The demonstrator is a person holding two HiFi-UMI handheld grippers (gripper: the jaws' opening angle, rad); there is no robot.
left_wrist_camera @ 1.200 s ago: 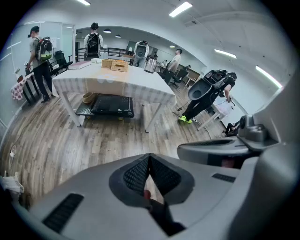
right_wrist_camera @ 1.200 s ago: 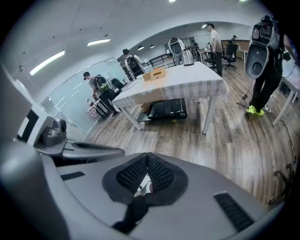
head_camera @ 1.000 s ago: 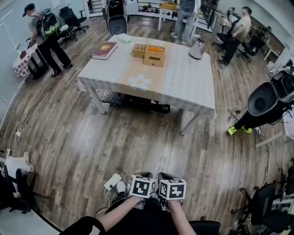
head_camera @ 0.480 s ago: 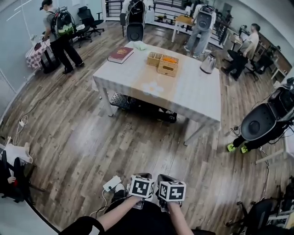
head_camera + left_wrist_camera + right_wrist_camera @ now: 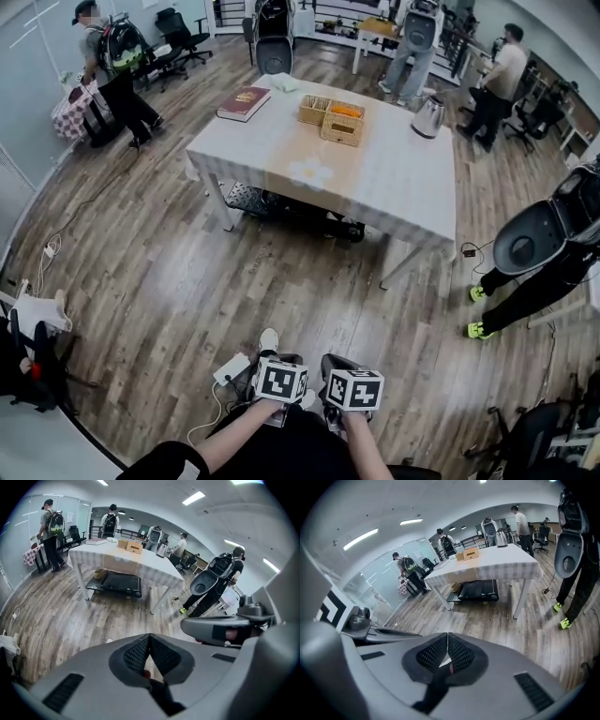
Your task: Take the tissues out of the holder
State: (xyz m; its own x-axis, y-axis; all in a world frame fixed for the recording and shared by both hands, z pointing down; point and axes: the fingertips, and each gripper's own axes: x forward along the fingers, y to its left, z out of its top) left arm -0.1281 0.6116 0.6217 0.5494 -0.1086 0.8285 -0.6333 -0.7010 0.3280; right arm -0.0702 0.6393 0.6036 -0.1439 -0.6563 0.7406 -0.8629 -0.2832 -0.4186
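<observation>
Now mid-approach: the counter (image 5: 394,178) has drawn slightly nearer. Both pressed together and empty, the left gripper (image 5: 149,638) and right gripper (image 5: 447,636) hang well short of it (no reach begun); the tissue holder (image 5: 342,127) stands near its far edge, untouched

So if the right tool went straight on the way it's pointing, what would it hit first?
Probably the floor, short of the table. The right tool angles down, and nothing else shows in that line.

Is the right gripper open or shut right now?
Shut. In its own view the right gripper has its fingers meeting at the tips, with nothing held between them.
</observation>
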